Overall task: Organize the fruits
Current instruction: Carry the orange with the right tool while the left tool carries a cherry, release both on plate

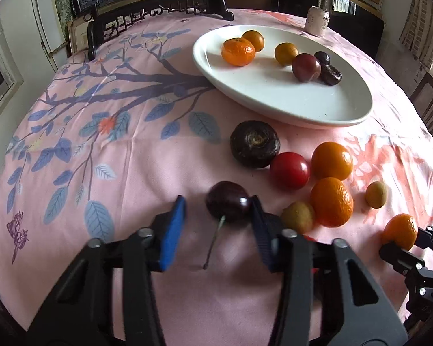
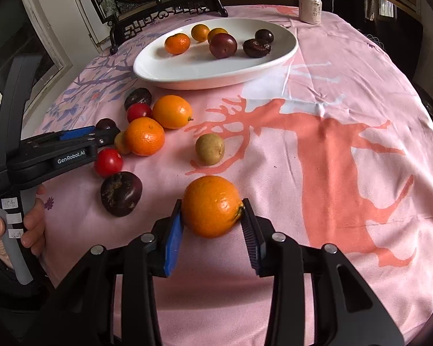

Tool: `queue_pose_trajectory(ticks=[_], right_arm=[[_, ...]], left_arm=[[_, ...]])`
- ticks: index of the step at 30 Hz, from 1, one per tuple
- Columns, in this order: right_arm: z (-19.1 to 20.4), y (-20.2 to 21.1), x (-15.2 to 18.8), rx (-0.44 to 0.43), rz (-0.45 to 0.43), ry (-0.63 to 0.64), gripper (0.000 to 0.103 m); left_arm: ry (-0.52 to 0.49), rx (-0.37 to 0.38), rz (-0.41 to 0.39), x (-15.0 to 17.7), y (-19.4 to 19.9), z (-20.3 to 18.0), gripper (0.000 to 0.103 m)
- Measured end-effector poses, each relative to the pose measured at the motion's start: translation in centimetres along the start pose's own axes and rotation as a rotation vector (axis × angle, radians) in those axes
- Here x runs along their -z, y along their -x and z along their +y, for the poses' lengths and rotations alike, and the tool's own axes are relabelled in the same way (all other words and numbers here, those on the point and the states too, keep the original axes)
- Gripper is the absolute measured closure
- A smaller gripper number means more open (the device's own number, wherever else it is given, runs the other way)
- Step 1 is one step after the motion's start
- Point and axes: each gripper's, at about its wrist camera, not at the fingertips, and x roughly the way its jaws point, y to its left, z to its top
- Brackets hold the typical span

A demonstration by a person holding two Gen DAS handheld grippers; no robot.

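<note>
Blue-padded jaws of the left gripper (image 1: 218, 204) straddle a dark cherry (image 1: 227, 201) on the pink worktop (image 1: 147, 170): the right pad touches the fruit, the left pad stands clear of it, so the jaws are part open with no firm hold. The cherry is glossy, near black, with a thin green stem (image 1: 215, 242) trailing toward the camera.

Right gripper (image 2: 212, 209): jaws closed on a mandarin (image 2: 210, 206), both pads pressing its sides. The mandarin is bright orange, dimpled, with a small green calyx turned toward the right pad; it sits low on the cloth, nearest the camera in the right wrist view.

Loose fruit lies between the grippers and the plate (image 2: 170, 66): a dark ridged water chestnut (image 1: 255, 143), a red tomato (image 1: 290, 170), two oranges (image 1: 332, 160) touching each other, and two small yellow-green fruits (image 1: 298, 216). The right wrist view adds a second tomato (image 2: 108, 162) and a second dark chestnut (image 2: 120, 193) beside the left gripper's body, held by a hand (image 2: 31, 225).

The white oval plate stands farther back and carries three orange fruits (image 2: 177, 43), a purple plum (image 2: 223, 45) and two dark items (image 2: 257, 47). A drink can (image 2: 310, 8) stands upright at the far edge of the worktop.
</note>
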Motion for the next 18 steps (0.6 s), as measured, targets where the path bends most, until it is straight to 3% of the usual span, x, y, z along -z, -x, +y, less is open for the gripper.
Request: queue_pose_trajectory(ticks=[1,10,18], right_arm=[[-0.1,0.0,-0.2,-0.010,-0.005,-0.010,0.064],[0.5,0.6,-0.9,-0.040,-0.032,0.006,0.064],[1.0,1.4,-1.4,-0.038,-0.052,0.006,0.064]], left_arm=[[0.001,0.009,0.002,-0.1,0.1,0.1,0.072],[0.045,0.063,-0.058,0.1,3.3,1.1,0.072],[0.018,0.107,-0.094,0.5,6.0,0.5,0.072]])
